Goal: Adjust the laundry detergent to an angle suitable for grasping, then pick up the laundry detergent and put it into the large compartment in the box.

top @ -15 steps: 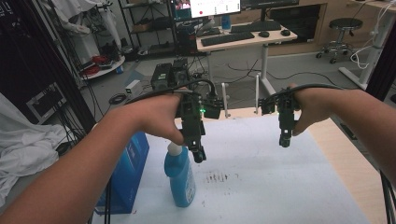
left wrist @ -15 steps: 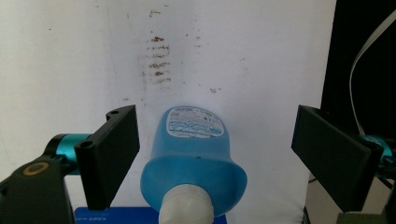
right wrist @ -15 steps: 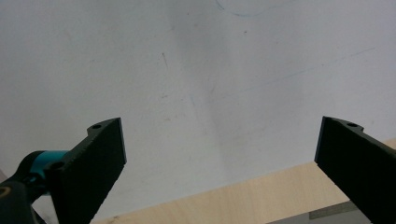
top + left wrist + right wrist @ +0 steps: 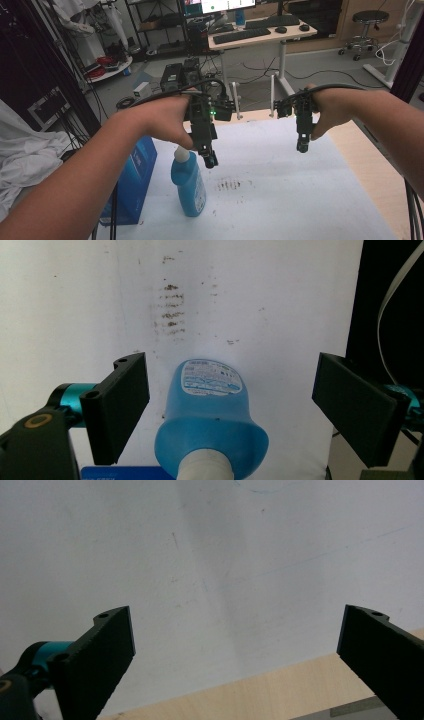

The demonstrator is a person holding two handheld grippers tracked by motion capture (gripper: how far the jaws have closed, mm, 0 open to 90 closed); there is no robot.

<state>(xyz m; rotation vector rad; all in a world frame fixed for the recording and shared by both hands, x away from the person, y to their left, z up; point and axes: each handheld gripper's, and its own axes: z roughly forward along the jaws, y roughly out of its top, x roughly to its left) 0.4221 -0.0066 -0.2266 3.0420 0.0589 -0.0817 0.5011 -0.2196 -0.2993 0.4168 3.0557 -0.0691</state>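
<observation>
A blue bottle (image 4: 190, 186) with a white cap (image 4: 181, 155) stands upright on the white sheet (image 4: 280, 200) at the table's left. My left gripper (image 4: 209, 160) points down just right of the cap and is open. In the left gripper view the bottle (image 4: 210, 415) sits between and below the two wide-apart jaws of that gripper (image 4: 230, 370), and neither pad touches it. My right gripper (image 4: 303, 146) hovers over the far right of the sheet. Its jaws (image 4: 235, 615) stand open with only bare white sheet (image 4: 225, 555) under them.
A blue box (image 4: 131, 185) stands left of the bottle at the table's left edge. A dark smudge (image 4: 230, 184) marks the sheet near the middle. Bare wood (image 4: 367, 150) borders the sheet on the right. Desks, cables and a stool lie beyond the table.
</observation>
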